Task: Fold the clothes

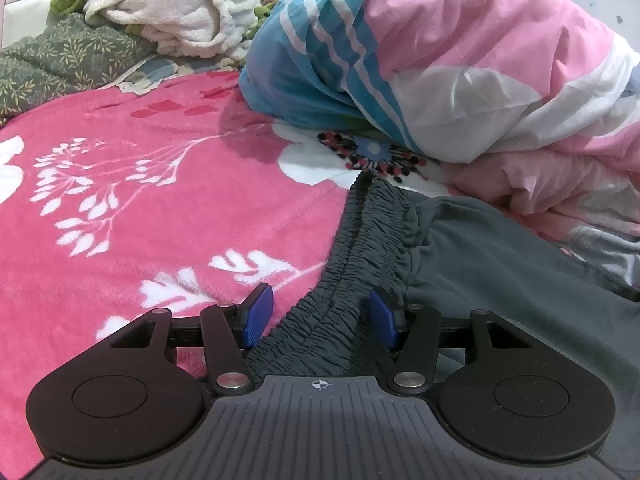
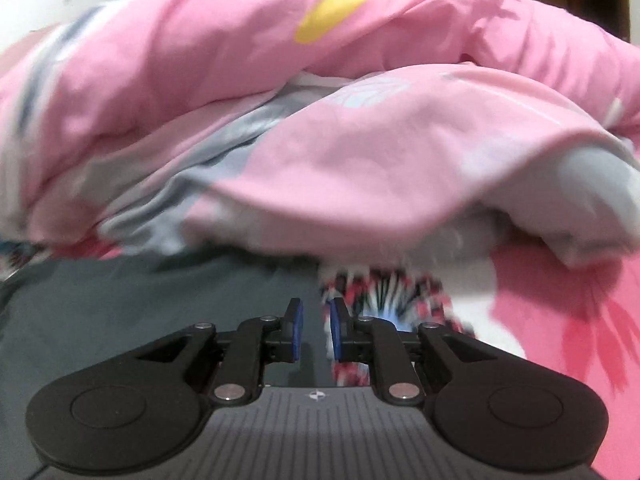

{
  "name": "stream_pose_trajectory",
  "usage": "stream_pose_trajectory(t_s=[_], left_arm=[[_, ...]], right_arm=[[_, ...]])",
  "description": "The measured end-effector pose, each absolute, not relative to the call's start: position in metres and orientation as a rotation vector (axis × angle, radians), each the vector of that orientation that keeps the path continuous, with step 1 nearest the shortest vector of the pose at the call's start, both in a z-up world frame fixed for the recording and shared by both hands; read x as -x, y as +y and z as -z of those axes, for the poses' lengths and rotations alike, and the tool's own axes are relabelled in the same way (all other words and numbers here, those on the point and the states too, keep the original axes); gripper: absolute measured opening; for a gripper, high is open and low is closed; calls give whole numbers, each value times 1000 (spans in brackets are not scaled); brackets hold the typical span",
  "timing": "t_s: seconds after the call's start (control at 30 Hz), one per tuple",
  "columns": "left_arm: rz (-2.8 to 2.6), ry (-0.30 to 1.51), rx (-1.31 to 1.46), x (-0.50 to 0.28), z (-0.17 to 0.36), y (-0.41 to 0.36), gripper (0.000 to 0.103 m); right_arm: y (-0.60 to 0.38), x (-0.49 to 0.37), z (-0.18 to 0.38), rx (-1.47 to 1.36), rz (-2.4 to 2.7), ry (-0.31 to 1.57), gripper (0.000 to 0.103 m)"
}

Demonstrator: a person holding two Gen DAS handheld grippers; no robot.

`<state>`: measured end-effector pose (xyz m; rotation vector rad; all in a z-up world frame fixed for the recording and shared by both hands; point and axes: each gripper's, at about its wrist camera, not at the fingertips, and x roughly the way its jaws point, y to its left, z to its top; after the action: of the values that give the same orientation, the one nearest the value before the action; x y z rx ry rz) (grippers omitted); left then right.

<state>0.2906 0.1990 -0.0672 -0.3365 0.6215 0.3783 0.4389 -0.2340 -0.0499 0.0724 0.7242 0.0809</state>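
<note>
Dark grey trousers [image 1: 500, 272] lie flat on the bed, their gathered elastic waistband [image 1: 360, 240] running toward me. My left gripper [image 1: 320, 314] sits low over that waistband with its blue pads about half apart. The band lies between them, and I see no squeeze on it. In the right wrist view the same trousers [image 2: 140, 300] fill the lower left, blurred. My right gripper [image 2: 316, 328] hangs over their right edge with a narrow gap between its pads and nothing in that gap.
A pink flowered fleece blanket [image 1: 140, 160] covers the bed and also shows under the right gripper as the blanket [image 2: 560, 320]. A bulky pink, blue and white quilt [image 1: 460, 60] is heaped just beyond the trousers, close in front as the quilt [image 2: 320, 140]. A white towel [image 1: 172, 12] and green leaf-print cloth [image 1: 60, 64] lie far left.
</note>
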Motion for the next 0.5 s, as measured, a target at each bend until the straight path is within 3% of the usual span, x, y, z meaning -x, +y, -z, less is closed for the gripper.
stream_pose_trajectory(t_s=[0.3, 0.5], left_arm=[[-396, 623, 292, -295, 68, 193, 55], [-417, 619, 257, -298, 69, 187, 56]], right_arm=[[-246, -566, 74, -66, -34, 789, 10], [-258, -587, 77, -158, -29, 769, 8]])
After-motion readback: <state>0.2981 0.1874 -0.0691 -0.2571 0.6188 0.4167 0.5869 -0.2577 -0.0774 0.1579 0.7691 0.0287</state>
